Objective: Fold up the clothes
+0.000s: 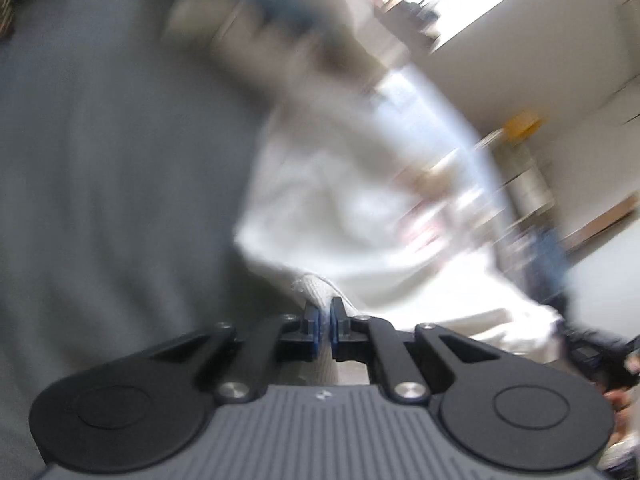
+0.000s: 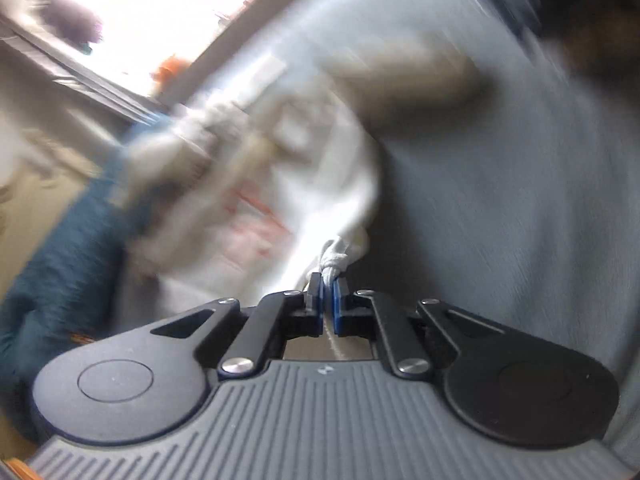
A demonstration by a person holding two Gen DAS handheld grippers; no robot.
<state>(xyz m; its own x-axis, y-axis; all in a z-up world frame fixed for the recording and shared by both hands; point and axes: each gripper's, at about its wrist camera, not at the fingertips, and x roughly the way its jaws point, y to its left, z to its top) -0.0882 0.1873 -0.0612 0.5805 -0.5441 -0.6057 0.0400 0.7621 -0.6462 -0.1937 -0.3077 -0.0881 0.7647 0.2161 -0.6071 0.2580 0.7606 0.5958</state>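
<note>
A white garment hangs in the air, stretched between both grippers, with a faint red print on it. My left gripper is shut on a ribbed white edge of it, seen low in the left wrist view. My right gripper is shut on a bunched white corner of the same garment. Both views are heavily blurred by motion. A person's grey top fills the left of the left wrist view and the right of the right wrist view, close behind the cloth.
A dark blue fabric surface lies at the lower left of the right wrist view. Bright windows and cluttered shelves show in the blurred background. A hand on the other gripper's handle shows at the right edge.
</note>
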